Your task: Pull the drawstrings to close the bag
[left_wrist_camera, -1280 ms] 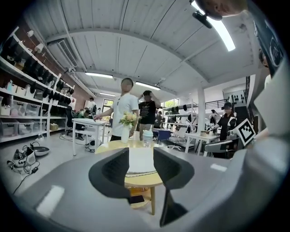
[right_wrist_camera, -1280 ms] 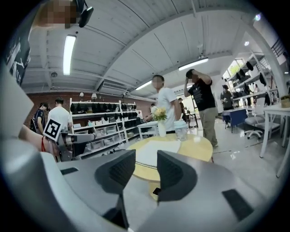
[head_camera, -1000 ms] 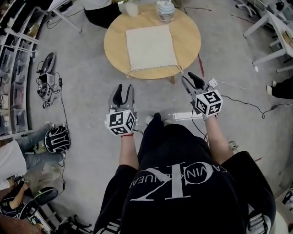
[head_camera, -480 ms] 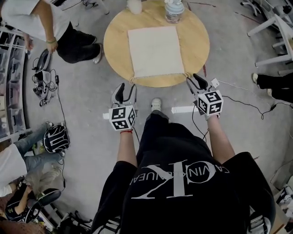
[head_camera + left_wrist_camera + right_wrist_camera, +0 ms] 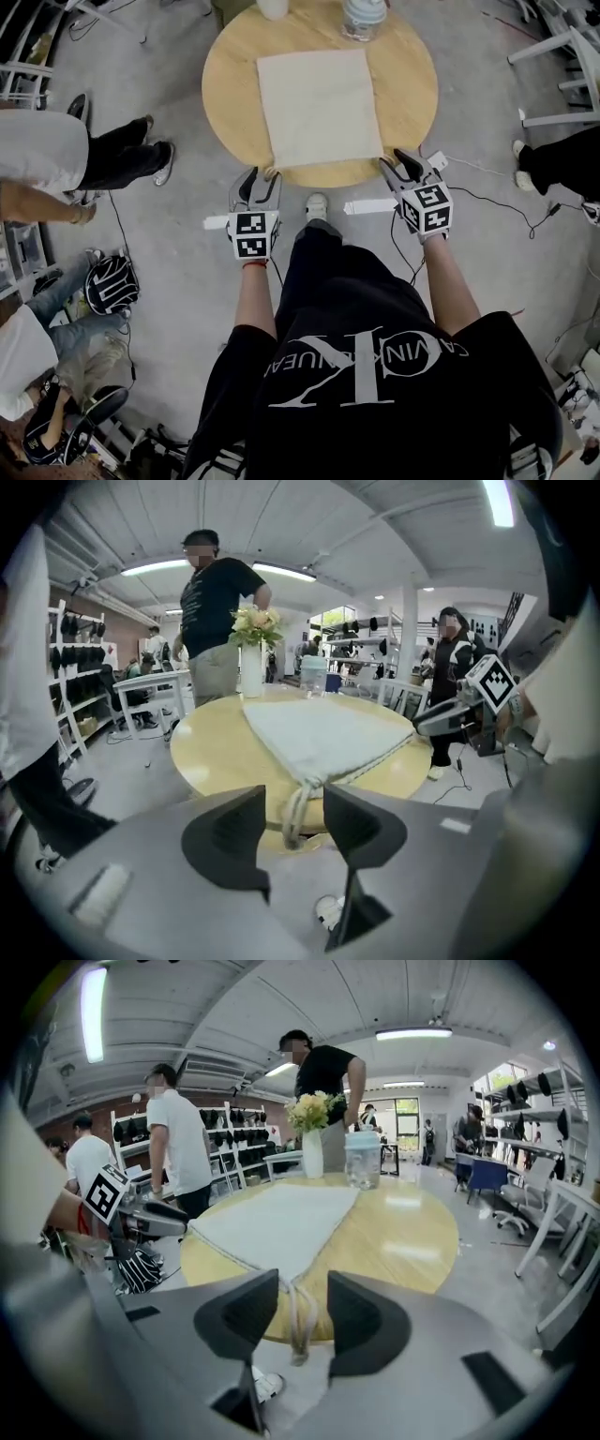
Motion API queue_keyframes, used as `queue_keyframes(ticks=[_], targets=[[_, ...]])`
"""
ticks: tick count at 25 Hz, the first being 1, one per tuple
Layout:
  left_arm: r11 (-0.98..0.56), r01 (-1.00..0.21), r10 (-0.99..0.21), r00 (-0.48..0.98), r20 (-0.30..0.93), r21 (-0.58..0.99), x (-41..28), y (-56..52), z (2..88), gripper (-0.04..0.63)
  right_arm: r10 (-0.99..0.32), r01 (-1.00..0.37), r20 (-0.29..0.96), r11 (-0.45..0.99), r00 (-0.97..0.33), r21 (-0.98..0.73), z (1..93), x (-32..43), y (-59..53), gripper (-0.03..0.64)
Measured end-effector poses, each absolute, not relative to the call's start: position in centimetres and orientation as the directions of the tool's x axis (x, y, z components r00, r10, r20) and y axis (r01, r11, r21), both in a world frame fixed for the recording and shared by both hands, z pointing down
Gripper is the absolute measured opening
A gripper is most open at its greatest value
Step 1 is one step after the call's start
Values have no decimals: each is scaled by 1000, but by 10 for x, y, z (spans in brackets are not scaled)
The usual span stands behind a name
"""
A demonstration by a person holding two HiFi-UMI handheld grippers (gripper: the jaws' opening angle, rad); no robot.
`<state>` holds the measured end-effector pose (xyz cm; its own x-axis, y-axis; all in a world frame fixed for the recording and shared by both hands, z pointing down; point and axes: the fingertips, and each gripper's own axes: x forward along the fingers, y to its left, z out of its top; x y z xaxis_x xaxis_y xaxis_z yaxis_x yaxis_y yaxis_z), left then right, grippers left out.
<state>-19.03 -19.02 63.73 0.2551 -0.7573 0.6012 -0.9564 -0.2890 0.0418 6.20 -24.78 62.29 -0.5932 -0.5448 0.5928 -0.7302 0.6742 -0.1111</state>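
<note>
While the round table (image 5: 417, 89) looks steady enough, it is the biggest thing I could upset: a hard tug toward me might rock it and tip the water jar (image 5: 364, 17) and the flower vase (image 5: 250, 663) standing at its far edge. On it the cloth bag (image 5: 319, 103) lies flat, its mouth along the near rim, and nothing weighs it down. If I pull both sides unevenly, I judge the whole bag would slide off the table instead of cinching shut. My left gripper (image 5: 257, 184) and right gripper (image 5: 401, 165) sit at the two near corners, jaws opening, each pair apart with nothing pinched. The left drawstring (image 5: 295, 817) hangs over the rim between the left jaws, and the right drawstring (image 5: 301, 1326) dangles the same way between the right ones, neither pressed by a pad. Those loops are thin and slack, so closing too far out could miss a cord, or catch one strand and let it slip through.
</note>
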Motion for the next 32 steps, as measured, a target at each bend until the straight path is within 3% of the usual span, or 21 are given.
queue_keyframes(ticks=[4,6,12,18,24,28,32], targets=[[-368,-930,-690,278,669,7,-184,-193,650,188,-542,-735,597,666,-591,-123,627,63,-250,133],[-377,-926,-675,298,675,32,-179,-192,652,130,-544,-739,594,661,-592,-130,627,63,-251,133],[-313,-947,-697,279,660,69,-182,-192,652,114,-538,-738,598,660,-594,-139,631,64,-249,135],[-255,-963,-712,245,658,83,-188,-195,651,32,-491,-699,625,704,-607,-125,638,57,-246,135],[-247,-967,-710,221,669,57,-188,-194,654,29,-485,-679,670,733,-562,-39,643,58,-245,133],[-245,-969,-703,205,681,38,-188,-194,653,28,-430,-607,714,795,-552,9,644,46,-235,47],[-226,-973,-702,201,683,53,-190,-192,654,21,-446,-605,732,794,-515,58,645,48,-235,24]])
